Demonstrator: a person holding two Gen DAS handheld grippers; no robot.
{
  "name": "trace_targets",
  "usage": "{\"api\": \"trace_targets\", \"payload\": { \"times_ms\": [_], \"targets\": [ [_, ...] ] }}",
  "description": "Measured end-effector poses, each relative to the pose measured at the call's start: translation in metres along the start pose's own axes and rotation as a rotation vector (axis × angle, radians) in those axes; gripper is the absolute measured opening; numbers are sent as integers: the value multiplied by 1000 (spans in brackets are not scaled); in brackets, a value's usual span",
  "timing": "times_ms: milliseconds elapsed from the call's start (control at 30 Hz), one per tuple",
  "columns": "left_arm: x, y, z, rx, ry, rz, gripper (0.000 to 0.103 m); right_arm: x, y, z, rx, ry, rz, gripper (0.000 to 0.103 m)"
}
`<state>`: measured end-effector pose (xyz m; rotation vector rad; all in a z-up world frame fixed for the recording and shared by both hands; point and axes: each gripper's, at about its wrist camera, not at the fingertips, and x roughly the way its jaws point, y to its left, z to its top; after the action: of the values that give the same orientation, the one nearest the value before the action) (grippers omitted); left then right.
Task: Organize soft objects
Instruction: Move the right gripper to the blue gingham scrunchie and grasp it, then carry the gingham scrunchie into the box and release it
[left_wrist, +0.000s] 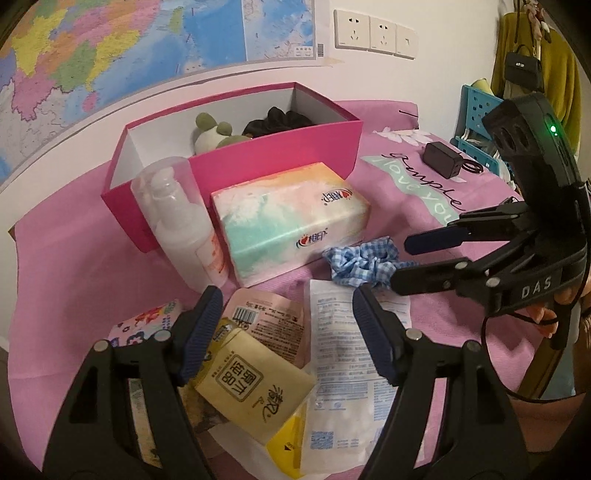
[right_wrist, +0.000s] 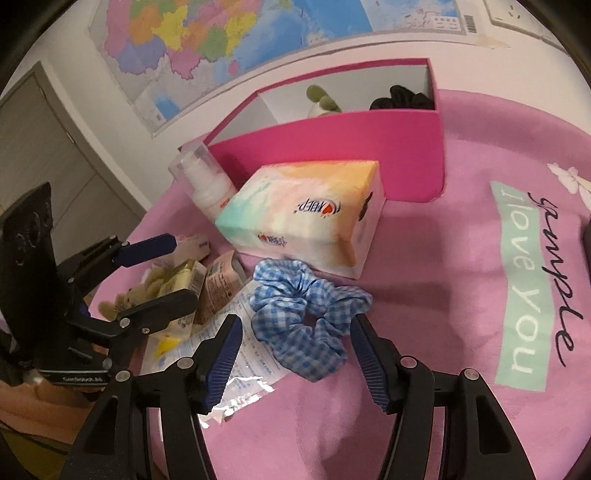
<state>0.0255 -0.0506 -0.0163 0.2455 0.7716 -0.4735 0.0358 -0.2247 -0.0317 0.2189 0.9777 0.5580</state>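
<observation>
left gripper angled downward, jaws apart, nothing clamped, right gripper angled downward, jaws apart

Your left gripper hangs with jaws apart over a yellow tissue pack, the blue checked scrunchie just beyond its right finger, ahead the pink box.

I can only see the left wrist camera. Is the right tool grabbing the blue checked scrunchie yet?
Observer: Not yet. The blue checked scrunchie lies partly between the right tool's open fingers, unpinched.
Operator: Are there more cuddly toys near my packets?
Observer: Yes, a small tan plush lies beside the packets.
Operator: What's left of the map?
Observer: A grey door.
</observation>
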Motion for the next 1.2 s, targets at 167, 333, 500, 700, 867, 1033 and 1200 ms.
{"api": "trace_targets", "payload": {
  "times_ms": [167, 333, 500, 700, 867, 1033, 1200],
  "targets": [
    [4, 0, -1, -7, 15, 1, 74, 14, 5, 2, -11, 27, -11, 62],
    [5, 2, -1, -12, 20, 4, 74, 22, 8, 4, -18, 45, -17, 47],
    [9, 3, -1, -12, 26, 3, 74, 22, 10, 4, -42, 34, -23, 20],
    [13, 2, -1, -17, 45, -38, 65, 7, 15, 6, -59, -33, -32, 14],
    [14, 1, 1, -22, 52, -104, 52, -7, 22, 7, -82, -75, -6, 14],
    [10, -4, 9, -9, 36, -128, 42, -23, 31, 12, -126, -121, 25, 14],
    [-1, -5, 21, 7, -2, -155, 39, -32, 42, 17, -190, -153, 8, 14]
  ]
}}
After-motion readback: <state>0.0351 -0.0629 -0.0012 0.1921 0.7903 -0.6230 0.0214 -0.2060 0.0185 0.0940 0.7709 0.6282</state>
